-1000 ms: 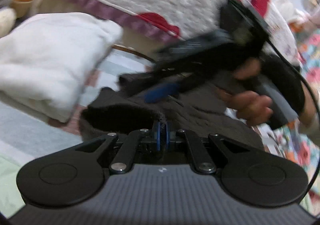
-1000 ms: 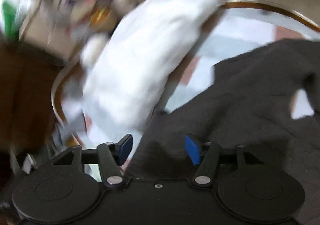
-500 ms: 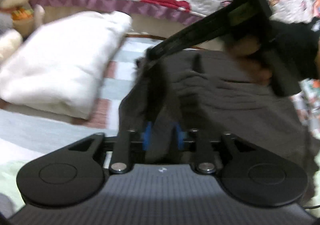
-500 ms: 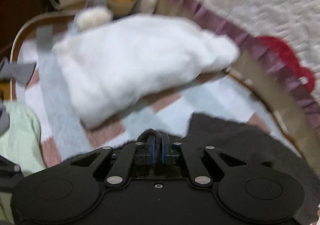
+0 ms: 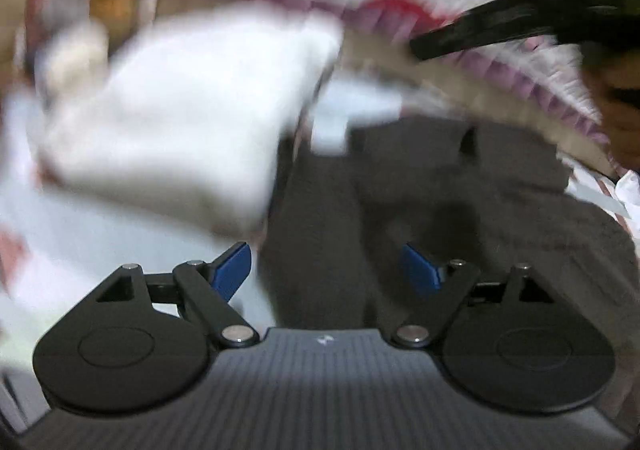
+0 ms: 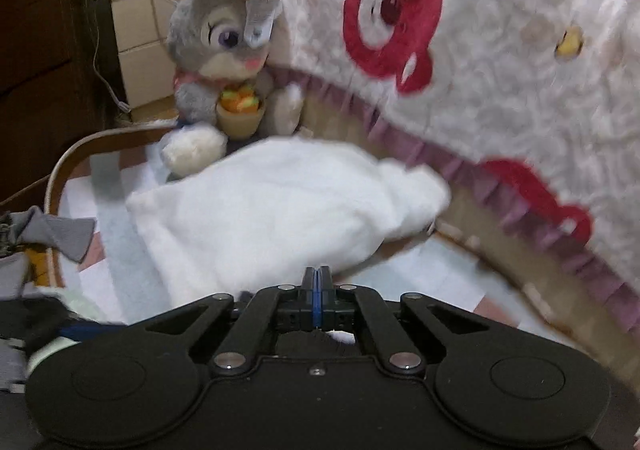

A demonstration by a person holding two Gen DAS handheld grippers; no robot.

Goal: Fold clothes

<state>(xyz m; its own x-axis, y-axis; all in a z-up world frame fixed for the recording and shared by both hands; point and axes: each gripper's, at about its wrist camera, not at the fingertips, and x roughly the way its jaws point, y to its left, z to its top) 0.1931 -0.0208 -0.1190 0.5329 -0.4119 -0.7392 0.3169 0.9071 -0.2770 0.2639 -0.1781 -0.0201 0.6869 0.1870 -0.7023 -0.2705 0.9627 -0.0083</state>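
A dark grey garment [image 5: 460, 218] lies spread on the checked mat, straight ahead of my left gripper [image 5: 326, 270]. That gripper is open, its blue pads wide apart just above the garment's near edge, with nothing between them. Left of it sits a folded white fluffy garment [image 5: 172, 122], which also fills the middle of the right wrist view [image 6: 272, 210]. My right gripper [image 6: 316, 286] is shut, and a tuft of dark cloth [image 6: 308, 342] shows just behind its pads. In the blurred left wrist view, the right gripper [image 5: 500, 30] hangs above the garment's far right side.
A grey plush rabbit [image 6: 224, 46] sits at the mat's far corner by a cardboard box [image 6: 140, 50]. A white quilt with red prints [image 6: 520, 50] hangs along the far side. A grey cloth [image 6: 60, 234] lies at the left edge. The pale checked mat [image 6: 432, 270] shows between the garments.
My left gripper has let go of the dark garment and opened wide. The right gripper, open a second ago, closed on the garment's edge and has lifted up and away.
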